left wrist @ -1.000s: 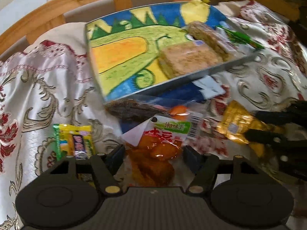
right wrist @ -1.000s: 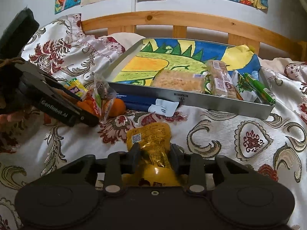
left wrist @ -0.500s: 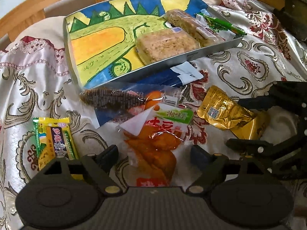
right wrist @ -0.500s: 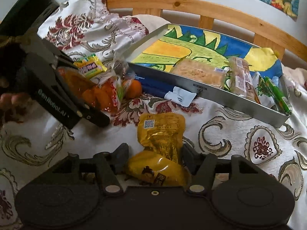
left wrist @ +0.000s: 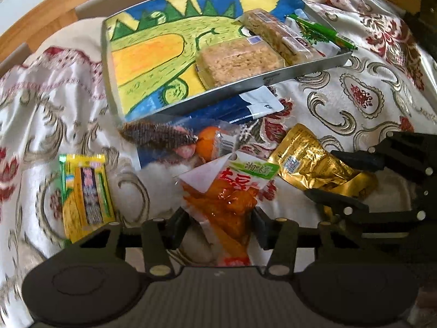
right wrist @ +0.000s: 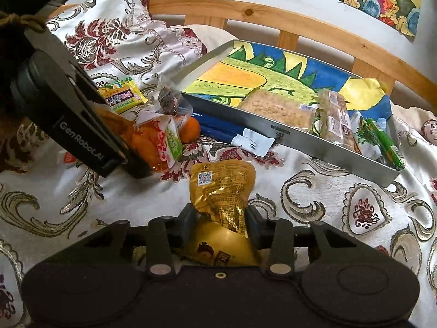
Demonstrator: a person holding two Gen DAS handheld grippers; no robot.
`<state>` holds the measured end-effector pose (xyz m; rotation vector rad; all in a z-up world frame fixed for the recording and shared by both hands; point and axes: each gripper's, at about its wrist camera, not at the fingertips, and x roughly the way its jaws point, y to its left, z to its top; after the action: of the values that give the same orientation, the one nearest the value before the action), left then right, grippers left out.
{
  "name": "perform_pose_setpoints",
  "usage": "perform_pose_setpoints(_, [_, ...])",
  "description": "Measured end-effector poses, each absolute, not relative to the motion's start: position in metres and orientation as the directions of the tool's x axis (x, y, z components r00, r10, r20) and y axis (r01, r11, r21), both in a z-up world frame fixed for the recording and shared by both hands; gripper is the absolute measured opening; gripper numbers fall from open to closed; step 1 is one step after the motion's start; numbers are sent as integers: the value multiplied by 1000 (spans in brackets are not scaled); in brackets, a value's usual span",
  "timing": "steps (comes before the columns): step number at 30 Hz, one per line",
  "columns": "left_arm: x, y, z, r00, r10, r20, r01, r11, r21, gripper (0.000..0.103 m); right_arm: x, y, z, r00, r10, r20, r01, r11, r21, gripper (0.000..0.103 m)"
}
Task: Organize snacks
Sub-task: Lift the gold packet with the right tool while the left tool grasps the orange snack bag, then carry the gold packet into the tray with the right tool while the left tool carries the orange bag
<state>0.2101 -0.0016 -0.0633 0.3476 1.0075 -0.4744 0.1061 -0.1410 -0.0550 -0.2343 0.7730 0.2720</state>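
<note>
Fingers: left gripper closing on the orange snack pouch, right gripper closing on the gold pouch, both on the bed. Risk: slick film may slip free during the lift to the tray at 1 o'clock.

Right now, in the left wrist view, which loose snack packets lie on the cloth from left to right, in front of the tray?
Yellow-green snack packet → orange snack packet, between the fingers of the left hand-held gripper → gold foil pouch, between the fingers of the right hand-held gripper.
</note>
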Motion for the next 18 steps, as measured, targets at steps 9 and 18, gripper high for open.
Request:
perform_pose_setpoints(9, [178,-3,-59,461,-245,-853,389,920,-54,54,93,-153,-44,707,148,-691,-284,955,-86,37])
perform_pose_setpoints(18, [171,-7,-26,564,-276,-778,309,945,-111,54,90,-176,-13,808,131,-574,-188,981,-41,36])
